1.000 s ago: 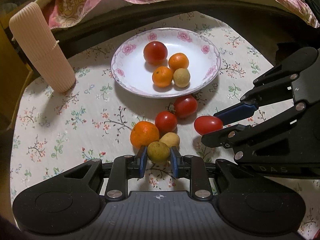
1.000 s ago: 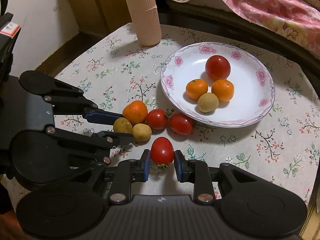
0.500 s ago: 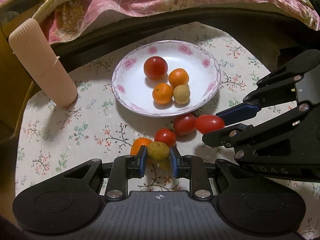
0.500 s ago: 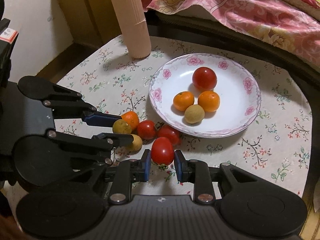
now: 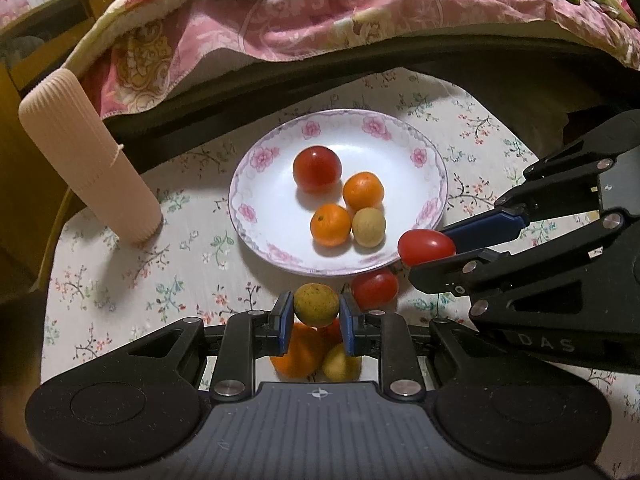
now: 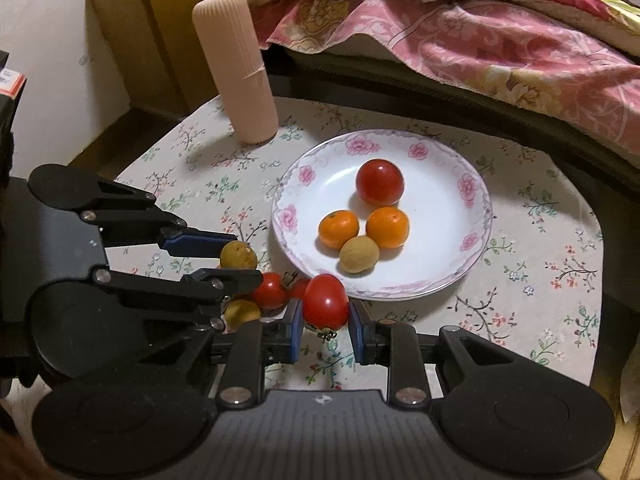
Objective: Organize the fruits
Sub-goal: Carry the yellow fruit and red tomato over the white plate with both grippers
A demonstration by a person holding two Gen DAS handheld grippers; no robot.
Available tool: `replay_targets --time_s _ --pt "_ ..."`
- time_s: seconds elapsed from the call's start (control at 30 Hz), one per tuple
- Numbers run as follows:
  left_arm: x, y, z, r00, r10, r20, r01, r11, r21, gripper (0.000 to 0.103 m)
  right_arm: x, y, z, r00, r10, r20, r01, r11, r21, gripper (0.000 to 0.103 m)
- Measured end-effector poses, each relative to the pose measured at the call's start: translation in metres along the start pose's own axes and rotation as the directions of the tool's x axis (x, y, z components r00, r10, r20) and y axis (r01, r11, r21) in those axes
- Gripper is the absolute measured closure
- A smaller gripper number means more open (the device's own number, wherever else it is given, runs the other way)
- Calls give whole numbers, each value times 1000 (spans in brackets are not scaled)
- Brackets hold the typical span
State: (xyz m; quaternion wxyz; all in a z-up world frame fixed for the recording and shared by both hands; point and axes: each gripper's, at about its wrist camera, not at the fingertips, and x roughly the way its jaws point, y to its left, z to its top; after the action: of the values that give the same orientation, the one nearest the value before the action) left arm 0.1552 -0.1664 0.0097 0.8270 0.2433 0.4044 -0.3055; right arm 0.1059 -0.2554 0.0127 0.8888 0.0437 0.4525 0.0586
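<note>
My left gripper (image 5: 315,320) is shut on a small yellow-brown fruit (image 5: 316,305), held above the table just short of the plate's near rim. My right gripper (image 6: 325,326) is shut on a red tomato (image 6: 325,302), lifted at the plate's near edge; the same tomato (image 5: 426,246) shows in the left wrist view. The white plate with pink flowers (image 5: 256,184) holds a tomato (image 5: 317,169), two oranges and a yellow-brown fruit. On the cloth below lie an orange (image 5: 298,354), another yellow fruit (image 5: 340,364) and red tomatoes (image 5: 375,289).
A tall ribbed beige cylinder (image 5: 86,160) stands at the table's far left. A bed with a pink floral quilt (image 5: 320,20) runs along the far side. The floral tablecloth (image 6: 532,264) lies bare right of the plate.
Both grippers have risen with their fruits and moved toward the plate. The loose orange, yellow fruit and tomatoes stay on the cloth, now partly under the left gripper.
</note>
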Motion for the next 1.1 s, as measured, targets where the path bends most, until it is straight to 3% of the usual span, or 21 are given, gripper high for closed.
replay_targets --time_s 1.1 --pt "37 4 26 1000 28 3 -27 997 -71 73 23 -30 17 998 -64 26 62 994 89 75"
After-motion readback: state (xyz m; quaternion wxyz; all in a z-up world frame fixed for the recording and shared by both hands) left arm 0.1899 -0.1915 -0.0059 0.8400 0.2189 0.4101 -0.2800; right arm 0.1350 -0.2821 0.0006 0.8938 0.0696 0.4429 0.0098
